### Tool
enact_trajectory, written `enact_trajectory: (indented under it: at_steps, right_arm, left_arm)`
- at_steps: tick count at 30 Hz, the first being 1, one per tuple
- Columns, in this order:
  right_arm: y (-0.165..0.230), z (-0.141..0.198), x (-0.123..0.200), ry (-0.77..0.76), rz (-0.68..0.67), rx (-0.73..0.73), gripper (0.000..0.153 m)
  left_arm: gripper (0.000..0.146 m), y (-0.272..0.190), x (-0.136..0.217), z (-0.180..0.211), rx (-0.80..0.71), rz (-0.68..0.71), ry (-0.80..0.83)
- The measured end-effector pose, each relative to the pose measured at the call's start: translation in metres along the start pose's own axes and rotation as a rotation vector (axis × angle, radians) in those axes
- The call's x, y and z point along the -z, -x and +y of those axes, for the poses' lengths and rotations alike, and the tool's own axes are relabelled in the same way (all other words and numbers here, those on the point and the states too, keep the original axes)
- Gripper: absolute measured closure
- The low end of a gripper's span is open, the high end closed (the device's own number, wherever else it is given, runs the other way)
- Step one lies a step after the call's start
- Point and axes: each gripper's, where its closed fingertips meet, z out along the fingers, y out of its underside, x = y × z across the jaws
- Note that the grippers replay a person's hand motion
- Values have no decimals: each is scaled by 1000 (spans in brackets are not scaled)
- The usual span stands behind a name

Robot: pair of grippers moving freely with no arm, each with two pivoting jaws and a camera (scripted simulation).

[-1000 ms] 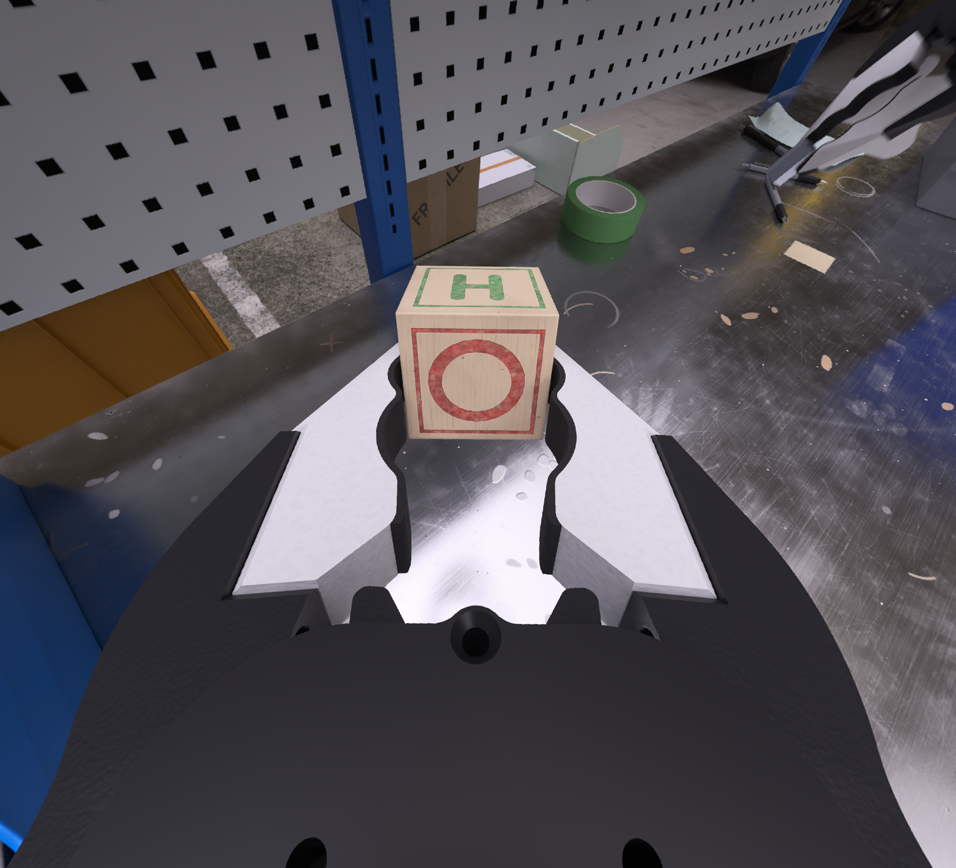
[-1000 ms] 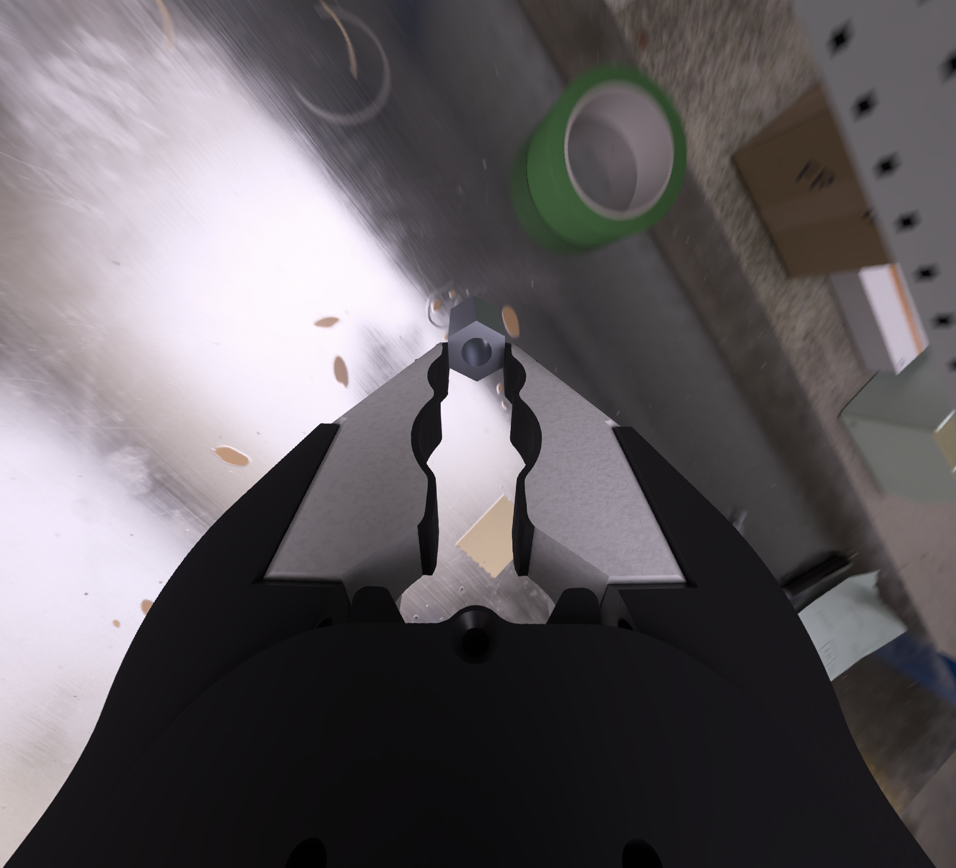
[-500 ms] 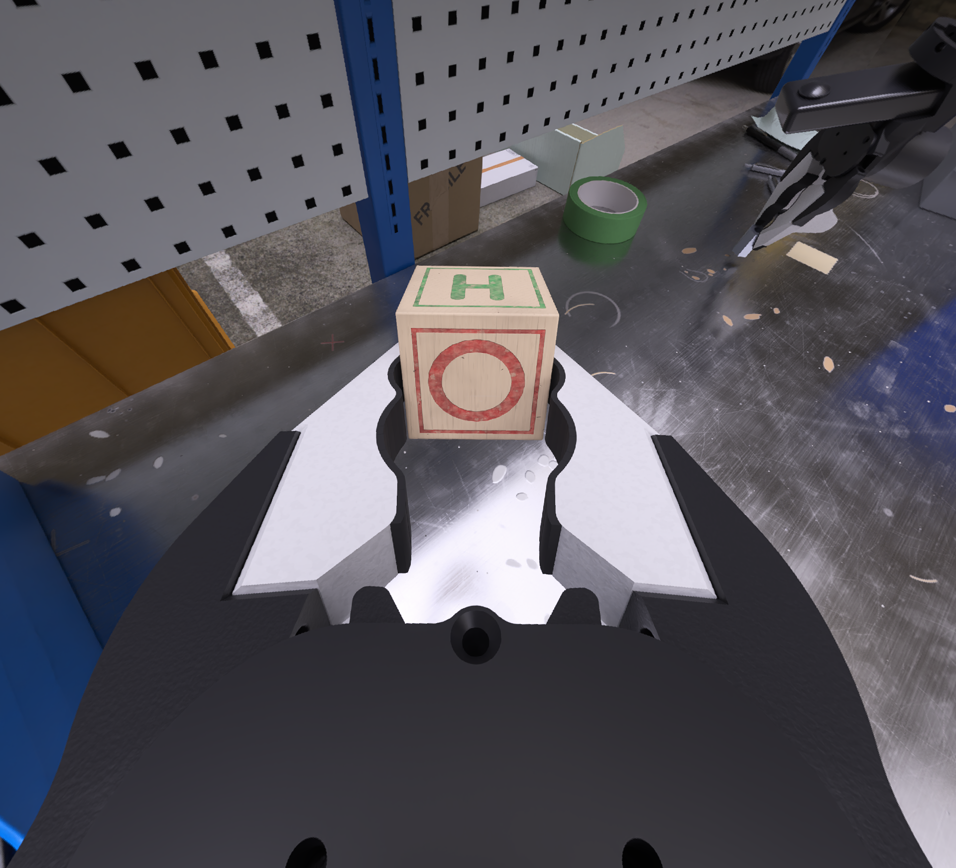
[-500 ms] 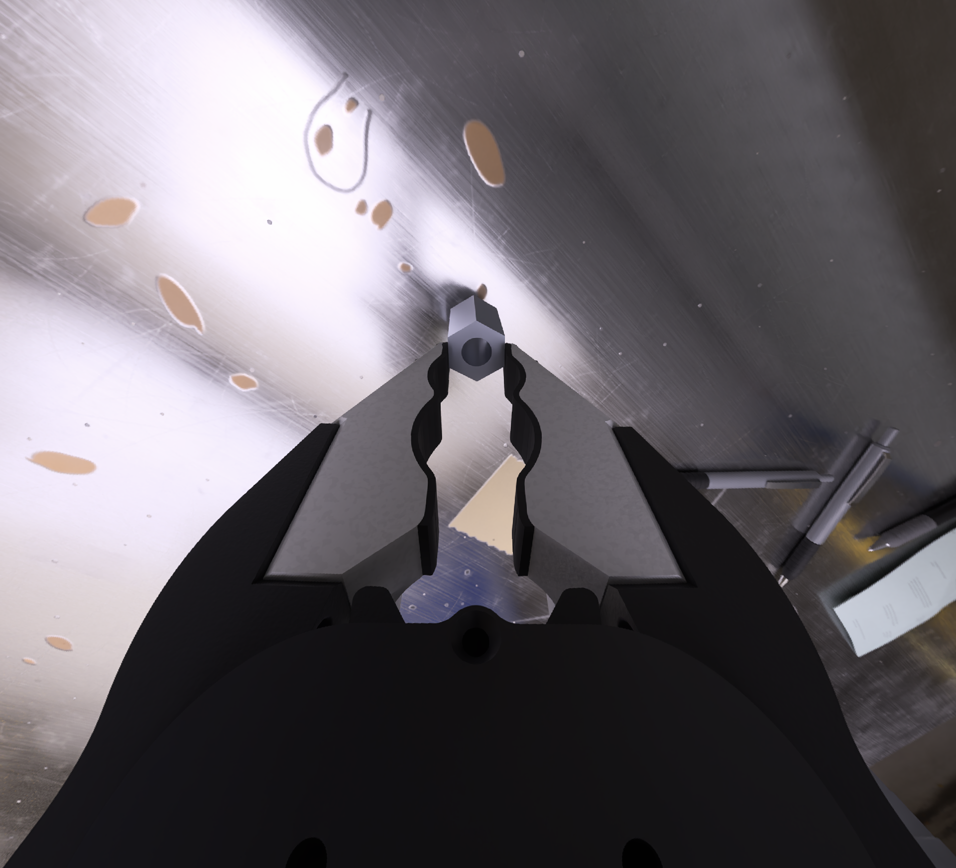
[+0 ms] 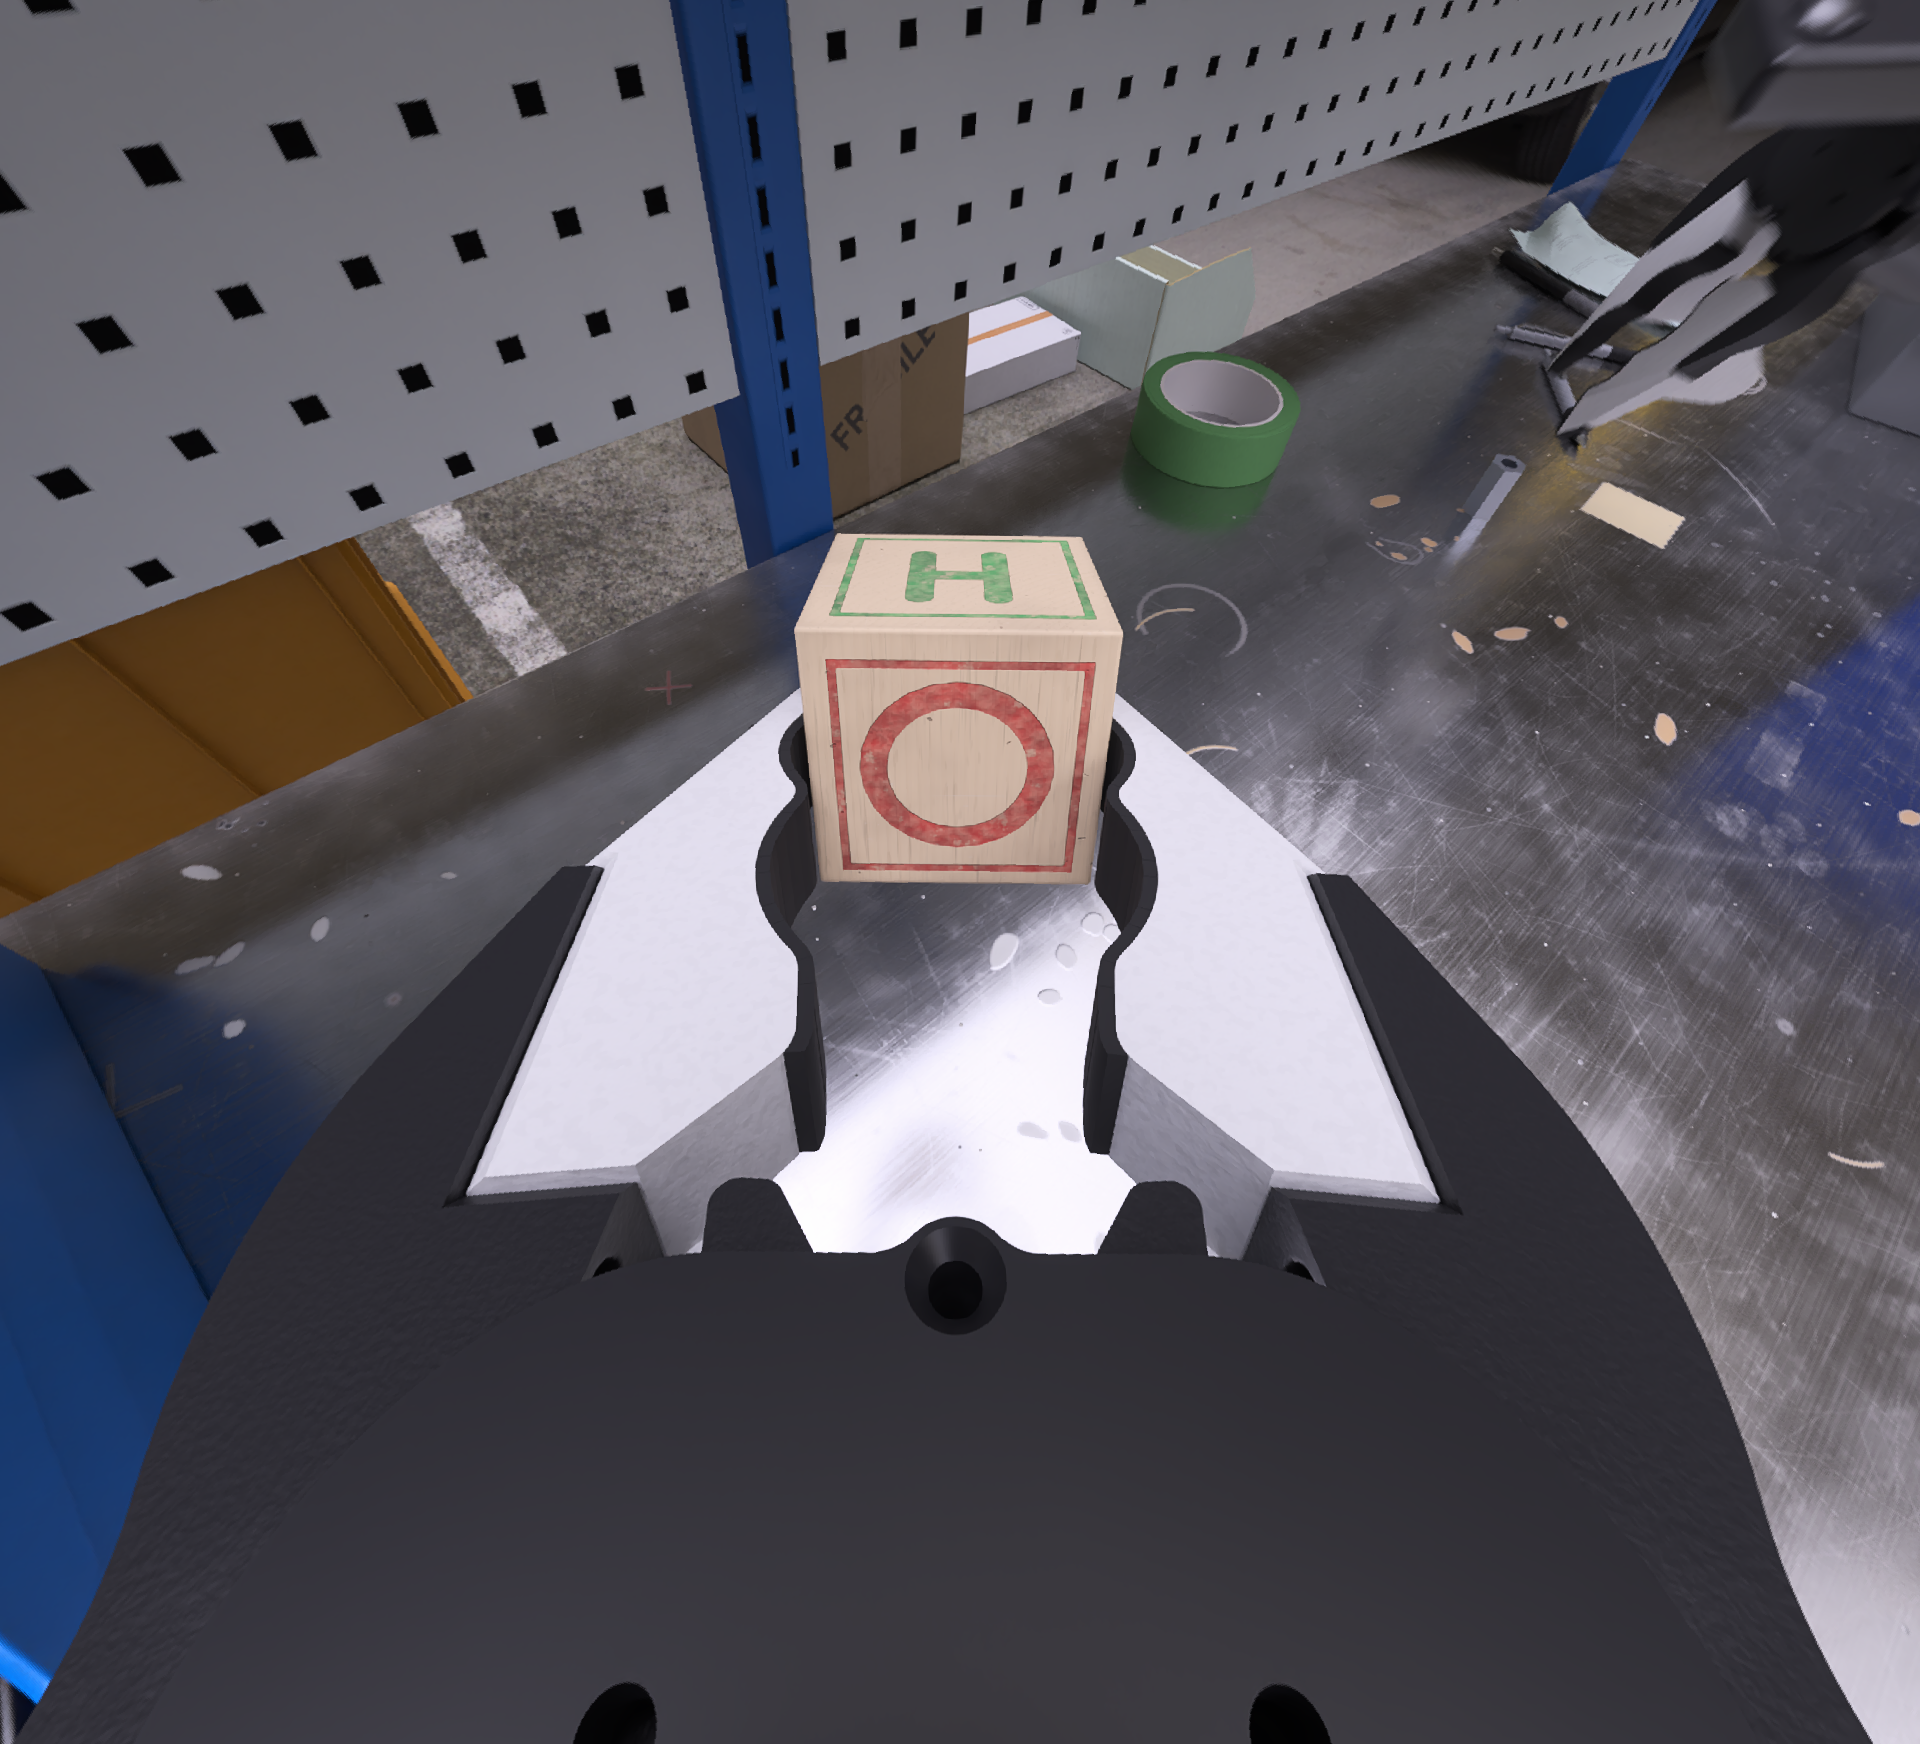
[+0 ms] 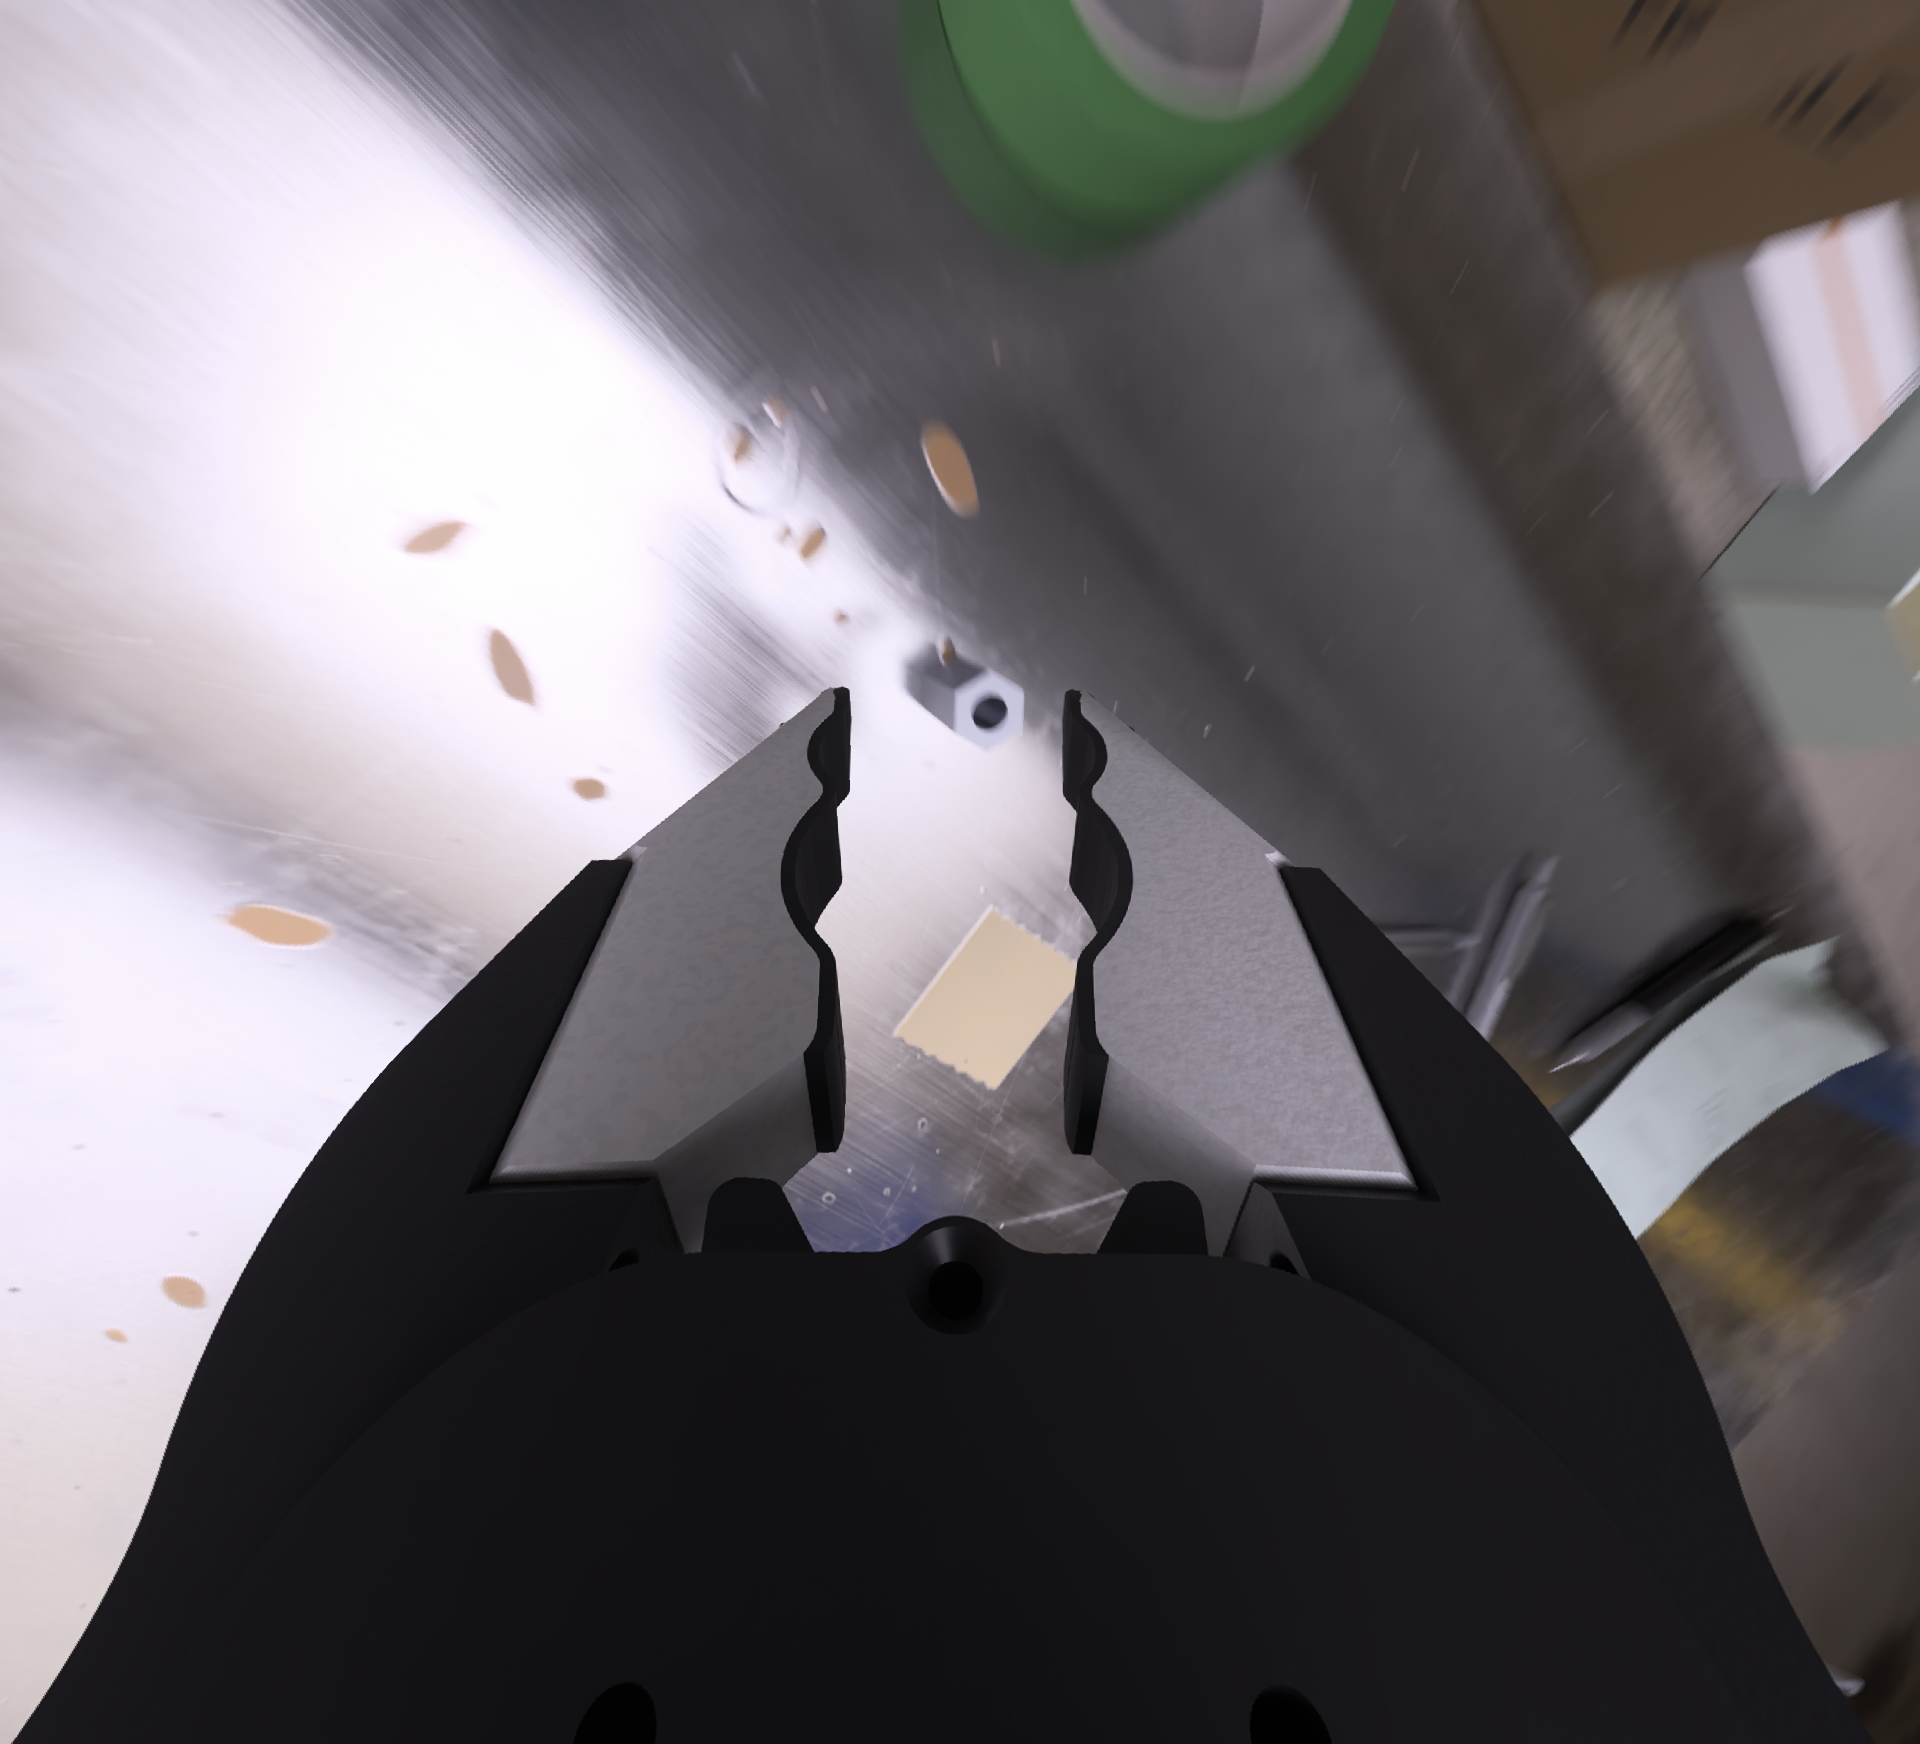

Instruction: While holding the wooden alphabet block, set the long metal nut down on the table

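My left gripper [image 5: 956, 749] is shut on the wooden alphabet block [image 5: 958, 738], a pale cube with a red ring on the near face and a green letter on top, held above the metal table [image 5: 1558, 863]. The long metal nut [image 6: 968, 703] lies on the table just beyond my right gripper [image 6: 956, 707], whose jaws stand apart with nothing between them. In the left wrist view the nut [image 5: 1488, 494] lies flat on the table, and the right gripper [image 5: 1590, 406] hovers just above and to its right, blurred.
A green tape roll [image 5: 1214, 416] [image 6: 1153, 21] stands near the table's back edge. A beige paper scrap [image 5: 1631, 514] [image 6: 987, 1003], pens [image 5: 1548, 333] and a pale sheet [image 5: 1574, 255] lie at the right. A grey pegboard [image 5: 1143, 32] with blue posts rises behind; cardboard boxes [image 5: 894, 406] sit below it.
My right gripper has opened and let go of the nut, which now lies on the table, and the gripper has drawn back. My left gripper and the block have not moved.
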Motion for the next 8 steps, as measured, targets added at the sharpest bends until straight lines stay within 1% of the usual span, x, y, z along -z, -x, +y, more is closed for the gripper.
enact_trajectory:
  at_steps: [3,6,8]
  right_arm:
    - [34,-54,63,-223,54,148,106]
    - [107,-112,119,-467,43,356,90]
    - [160,-139,139,-569,34,513,80]
  left_arm:
    - [94,0,0,0,0,0,0]
    - [94,0,0,0,2,0,-3]
    - [94,0,0,0,4,-1,-4]
